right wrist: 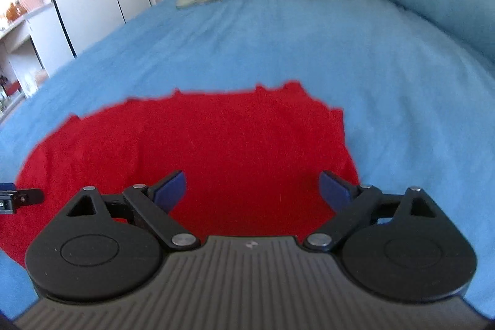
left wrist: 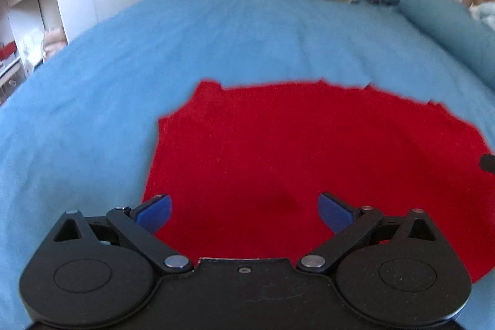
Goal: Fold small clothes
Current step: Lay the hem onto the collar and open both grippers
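We hold both tongs, left point(left wrist: 244, 211) and right point(right wrist: 252, 190), wide open and empty over the flat shirt point(left wrist: 294, 150) (on the bed point(left wrist: 185, 36)), ready to grip its near edge.

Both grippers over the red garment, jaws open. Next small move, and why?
Probably lower both to pinch the near edge. Left gripper and right gripper are open and empty above the red garment, which lies flat on the blue bedspread.

No text, label, brand or number can be read anywhere in either wrist view.
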A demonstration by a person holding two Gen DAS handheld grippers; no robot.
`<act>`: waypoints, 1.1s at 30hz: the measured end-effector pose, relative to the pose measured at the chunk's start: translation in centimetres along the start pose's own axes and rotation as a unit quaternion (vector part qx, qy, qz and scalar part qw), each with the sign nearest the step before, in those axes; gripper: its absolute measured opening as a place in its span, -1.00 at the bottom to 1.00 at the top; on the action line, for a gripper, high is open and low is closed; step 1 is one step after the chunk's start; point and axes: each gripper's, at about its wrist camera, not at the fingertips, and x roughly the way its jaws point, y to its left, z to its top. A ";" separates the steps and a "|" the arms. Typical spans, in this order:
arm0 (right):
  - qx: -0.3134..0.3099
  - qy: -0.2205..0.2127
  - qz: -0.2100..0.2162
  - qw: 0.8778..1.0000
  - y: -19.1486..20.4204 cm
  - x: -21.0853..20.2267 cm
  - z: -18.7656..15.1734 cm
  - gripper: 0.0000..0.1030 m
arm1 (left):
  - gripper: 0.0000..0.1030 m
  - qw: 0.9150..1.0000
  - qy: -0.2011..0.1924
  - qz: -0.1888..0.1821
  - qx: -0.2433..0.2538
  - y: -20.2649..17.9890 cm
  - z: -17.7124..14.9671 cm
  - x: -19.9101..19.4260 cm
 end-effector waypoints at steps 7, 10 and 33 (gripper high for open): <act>0.021 0.004 -0.032 0.999 -1.1 -6.4 0.0 1.00 | 1.00 0.999 -0.036 -0.013 0.031 -2.3 0.8 -3.0; 0.073 0.021 -0.043 0.996 -2.2 -8.4 -1.2 1.00 | 1.00 0.998 -0.027 -0.007 0.052 -3.7 0.1 -2.5; 0.130 0.069 -0.086 0.985 -3.8 -9.9 -8.4 1.00 | 1.00 0.996 -0.004 -0.047 0.082 -8.0 -1.3 -2.5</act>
